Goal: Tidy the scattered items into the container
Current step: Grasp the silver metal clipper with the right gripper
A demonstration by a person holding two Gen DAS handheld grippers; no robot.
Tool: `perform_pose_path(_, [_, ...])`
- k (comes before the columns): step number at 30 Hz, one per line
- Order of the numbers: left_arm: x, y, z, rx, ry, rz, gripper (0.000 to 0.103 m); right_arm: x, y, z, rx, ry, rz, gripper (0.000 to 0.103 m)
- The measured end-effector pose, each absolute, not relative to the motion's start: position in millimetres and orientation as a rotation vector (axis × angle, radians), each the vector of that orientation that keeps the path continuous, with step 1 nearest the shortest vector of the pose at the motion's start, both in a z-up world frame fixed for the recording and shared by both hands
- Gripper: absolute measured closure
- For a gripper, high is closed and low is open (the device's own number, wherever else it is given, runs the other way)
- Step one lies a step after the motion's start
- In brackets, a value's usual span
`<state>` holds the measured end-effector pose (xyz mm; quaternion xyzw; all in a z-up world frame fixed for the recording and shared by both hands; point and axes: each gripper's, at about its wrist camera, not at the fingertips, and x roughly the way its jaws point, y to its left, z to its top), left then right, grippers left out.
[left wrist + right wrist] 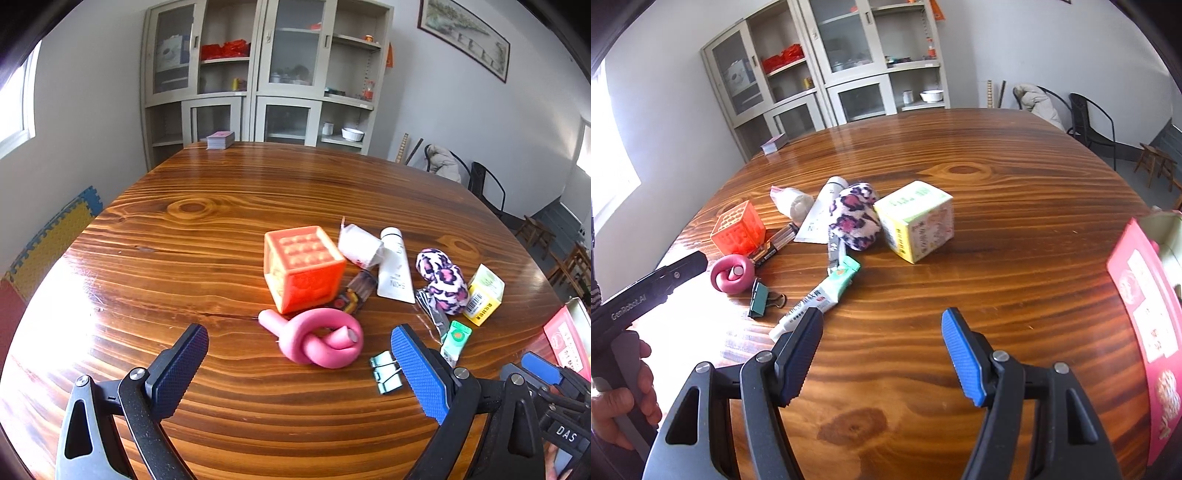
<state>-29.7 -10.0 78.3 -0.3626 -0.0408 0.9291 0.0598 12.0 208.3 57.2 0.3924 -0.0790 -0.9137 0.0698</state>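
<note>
Scattered items lie on the wooden table [221,229]: an orange cube [301,267], a knotted pink foam tube [321,341], a white tube [395,266], a pink leopard plush [441,278], a yellow box [484,295], a green toothpaste tube [820,299] and a green binder clip [386,371]. A red container [1145,295] stands at the right edge. My left gripper [299,362] is open and empty, just before the pink tube. My right gripper [881,354] is open and empty, with the toothpaste tube beside its left finger.
A white wrapped roll [360,245] and a dark snack packet [354,293] lie by the cube. A card deck [220,140] sits at the table's far edge. A grey cabinet [258,74] and chairs [484,181] stand behind the table.
</note>
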Motion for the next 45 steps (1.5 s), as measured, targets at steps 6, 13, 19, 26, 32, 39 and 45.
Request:
perform_pose_path(6, [-28.1,-22.9,80.6,-1.090,-0.144,2.814,0.002,-17.0,191.5,55.9,1.204,-0.206,-2.688,0.038])
perform_pose_path(13, [-26.3,-32.3,84.1,-1.085,-0.170,2.804,0.002,-53.9,164.6,47.9,1.251,-0.100,-2.618,0.052])
perform_pose_path(19, [-24.8,-37.3,87.3,-1.081,-0.232,2.792,0.002,-75.6,155.7,36.7,1.299,-0.054,-2.594,0.056])
perform_pose_path(26, [-21.2,-30.0,89.2,-1.065,-0.195,2.780,0.002,-95.5,153.1,35.9,1.303,-0.016,-2.607,0.056])
perform_pose_path(32, [-24.5,-31.0,86.1,-1.084,-0.197,2.788,0.002,-93.9,147.9,34.9,1.287,0.088,-2.646,0.085])
perform_pose_path(39, [-29.1,-29.2,81.0,-1.083,-0.185,2.810,0.002,-74.1,168.8,41.6,1.257,-0.061,-2.638,0.085])
perform_pose_path(45, [-41.1,-20.1,82.1,-1.065,-0.173,2.821,0.002,-44.7,188.4,66.8,1.131,-0.183,-2.671,0.085])
